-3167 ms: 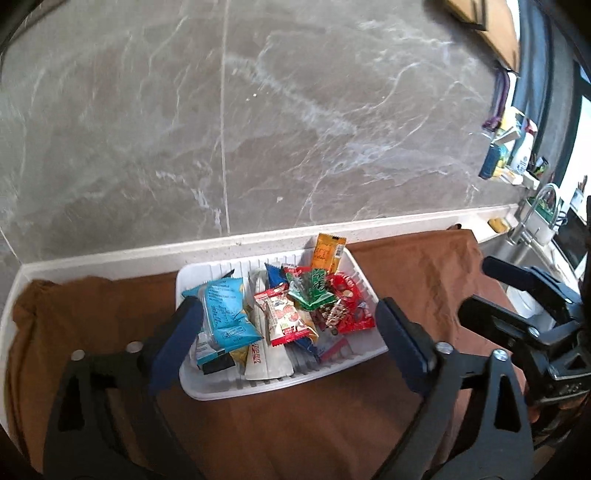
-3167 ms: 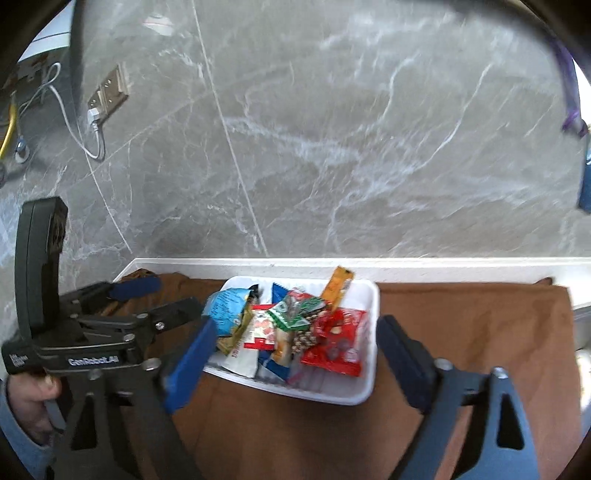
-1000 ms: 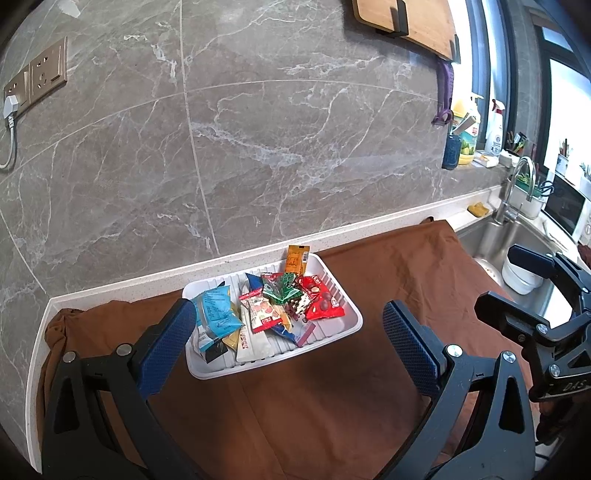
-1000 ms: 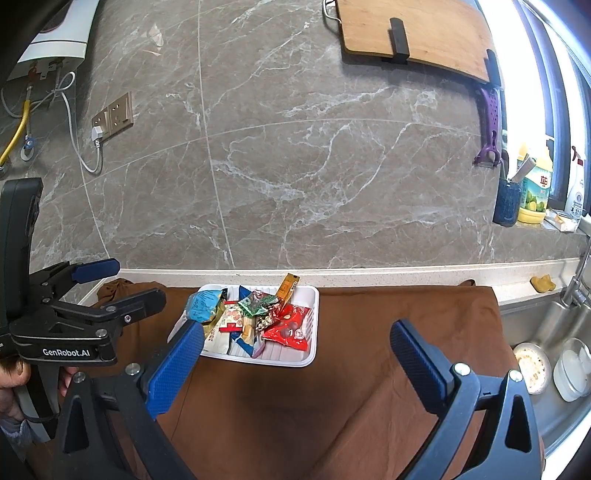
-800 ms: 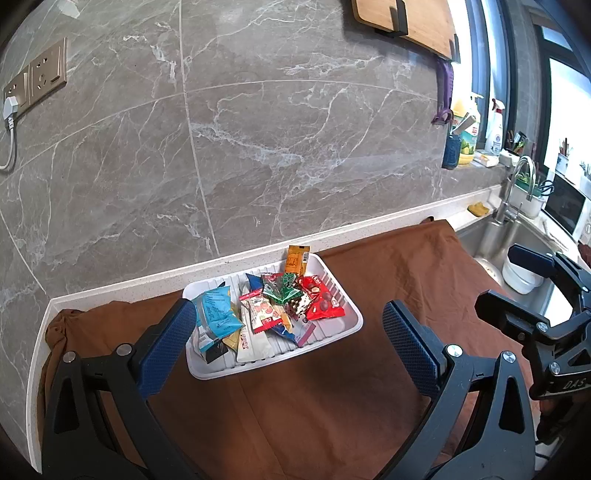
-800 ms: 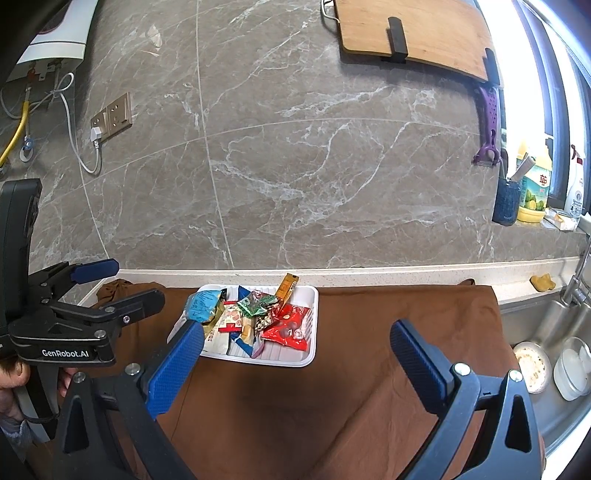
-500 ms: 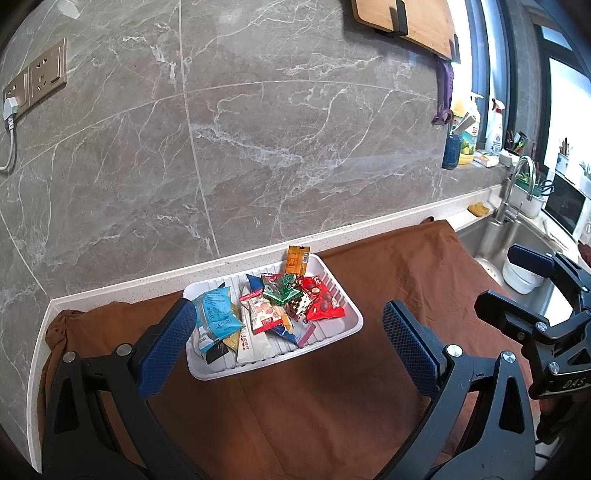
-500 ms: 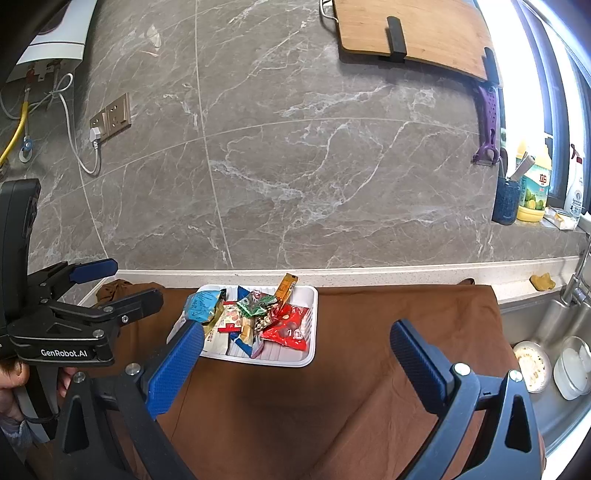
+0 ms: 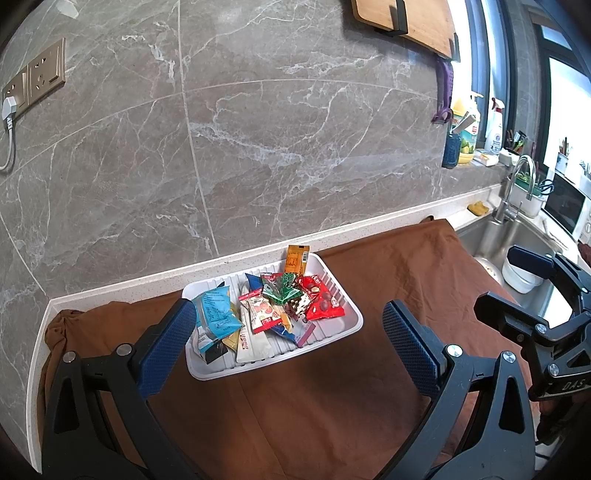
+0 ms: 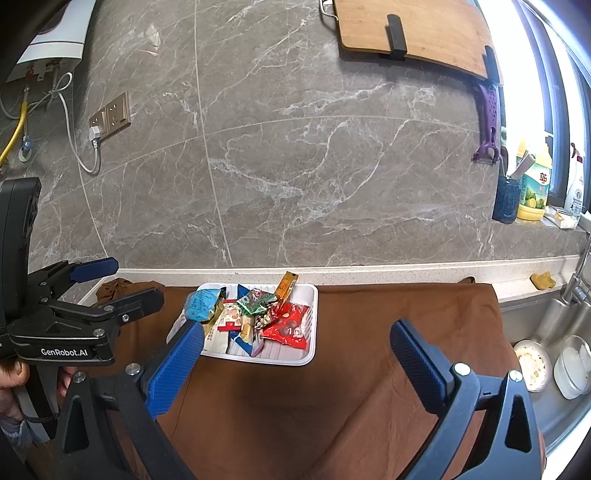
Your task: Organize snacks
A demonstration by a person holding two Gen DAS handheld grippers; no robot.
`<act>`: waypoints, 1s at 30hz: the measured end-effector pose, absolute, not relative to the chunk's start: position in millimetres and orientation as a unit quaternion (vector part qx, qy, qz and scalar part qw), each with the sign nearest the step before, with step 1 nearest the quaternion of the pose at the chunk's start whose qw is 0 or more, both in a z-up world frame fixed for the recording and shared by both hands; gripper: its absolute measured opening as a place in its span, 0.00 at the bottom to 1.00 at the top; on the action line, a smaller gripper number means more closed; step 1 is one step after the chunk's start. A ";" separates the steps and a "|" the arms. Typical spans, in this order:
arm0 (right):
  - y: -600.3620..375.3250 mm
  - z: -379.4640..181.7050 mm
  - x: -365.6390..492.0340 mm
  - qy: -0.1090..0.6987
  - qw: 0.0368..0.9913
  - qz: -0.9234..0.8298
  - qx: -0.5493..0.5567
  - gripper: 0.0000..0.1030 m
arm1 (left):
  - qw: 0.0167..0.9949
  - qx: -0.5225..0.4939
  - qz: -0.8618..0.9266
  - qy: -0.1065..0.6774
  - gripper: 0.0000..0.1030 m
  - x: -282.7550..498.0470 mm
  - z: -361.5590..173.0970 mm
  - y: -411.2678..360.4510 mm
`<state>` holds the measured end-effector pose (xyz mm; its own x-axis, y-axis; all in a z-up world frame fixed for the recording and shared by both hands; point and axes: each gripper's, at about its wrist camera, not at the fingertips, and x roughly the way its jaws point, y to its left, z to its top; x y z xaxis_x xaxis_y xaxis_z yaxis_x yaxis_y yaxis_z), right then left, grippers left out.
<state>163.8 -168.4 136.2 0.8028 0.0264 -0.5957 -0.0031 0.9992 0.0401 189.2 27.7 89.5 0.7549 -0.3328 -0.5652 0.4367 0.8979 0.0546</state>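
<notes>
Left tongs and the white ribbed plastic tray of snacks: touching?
Apart. The right wrist view shows the left tongs open, held off to the tray's left with brown cloth between them.

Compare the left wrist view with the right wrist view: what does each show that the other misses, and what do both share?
Only the left wrist view shows the microwave beyond the sink. Only the right wrist view shows the water heater with its yellow hose, and the whole cutting board. Both share the white tray of snack packets on the brown cloth, the wall sockets, and each other's open hand-held gripper: left, right.
</notes>
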 end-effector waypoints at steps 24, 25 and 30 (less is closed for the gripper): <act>-169.0 132.7 162.5 0.316 0.948 0.006 0.022 1.00 | 0.940 0.132 -0.176 0.260 1.00 184.7 86.9 21.5; -168.6 132.0 161.9 0.316 0.948 0.005 0.023 1.00 | 0.942 0.144 -0.166 0.253 1.00 182.3 86.6 18.8; -169.3 131.0 160.9 0.317 0.948 0.004 0.025 1.00 | 0.949 0.174 -0.143 0.222 1.00 173.8 82.5 9.9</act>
<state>160.9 -169.3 131.0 0.7991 0.0239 -0.6007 0.0084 0.9987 0.0508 173.8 9.9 82.5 0.8603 -0.1936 -0.4716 0.3481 0.8989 0.2660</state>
